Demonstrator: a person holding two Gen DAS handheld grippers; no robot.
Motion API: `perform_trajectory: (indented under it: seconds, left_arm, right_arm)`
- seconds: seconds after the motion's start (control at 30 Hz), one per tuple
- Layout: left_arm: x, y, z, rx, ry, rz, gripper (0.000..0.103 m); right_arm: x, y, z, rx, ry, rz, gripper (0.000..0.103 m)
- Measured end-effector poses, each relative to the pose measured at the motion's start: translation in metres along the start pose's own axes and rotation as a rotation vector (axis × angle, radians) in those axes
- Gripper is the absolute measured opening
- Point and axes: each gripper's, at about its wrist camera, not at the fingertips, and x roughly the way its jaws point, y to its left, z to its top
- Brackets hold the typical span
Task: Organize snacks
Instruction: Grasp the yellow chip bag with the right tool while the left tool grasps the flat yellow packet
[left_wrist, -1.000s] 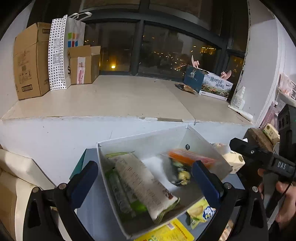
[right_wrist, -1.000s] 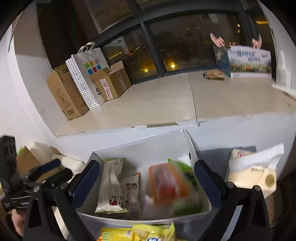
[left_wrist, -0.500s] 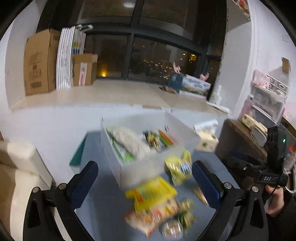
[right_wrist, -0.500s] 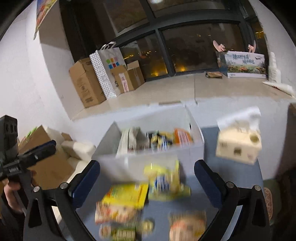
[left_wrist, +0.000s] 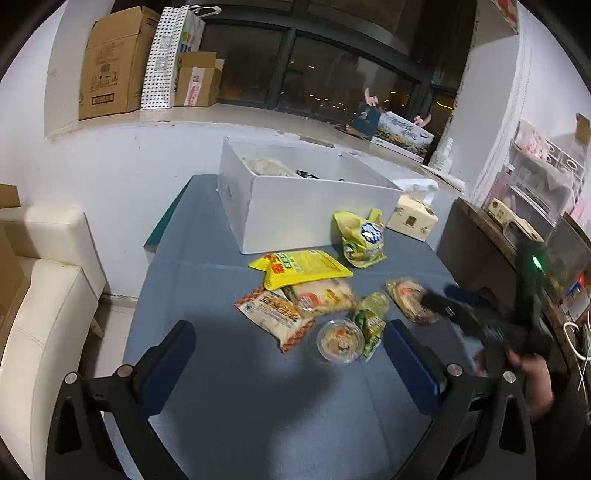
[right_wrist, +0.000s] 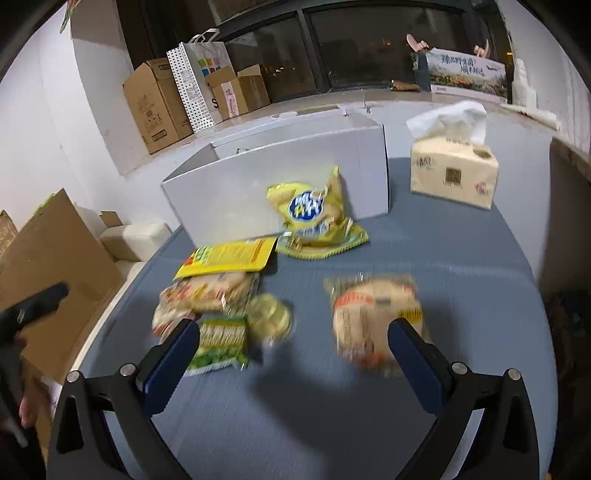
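Both your left gripper (left_wrist: 290, 354) and right gripper (right_wrist: 293, 354) hang spread and empty over the blue table (left_wrist: 258, 406), loose crinkly snack packets (left_wrist: 295, 295) scattered just beyond, then the white box (left_wrist: 306, 206) holding more packets.

Glossy plastic is shining on the yellow snack bag (left_wrist: 301, 267) and the chip bag (right_wrist: 314, 218). The white box (left_wrist: 314, 206) is showing smooth matt card, the table (left_wrist: 258, 406) is looking matt blue, and the tissue pack (right_wrist: 454, 173) is wearing soft film.
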Motion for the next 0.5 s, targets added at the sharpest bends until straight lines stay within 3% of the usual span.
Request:
perform_trajectory:
  seconds: [0.5]
  left_arm:
    - [0.006, -0.020, -0.005, 0.052, 0.025, -0.005, 0.103]
  right_arm:
    - [0.099, 0.000, 0.083, -0.021, 0.098, -0.102, 0.103]
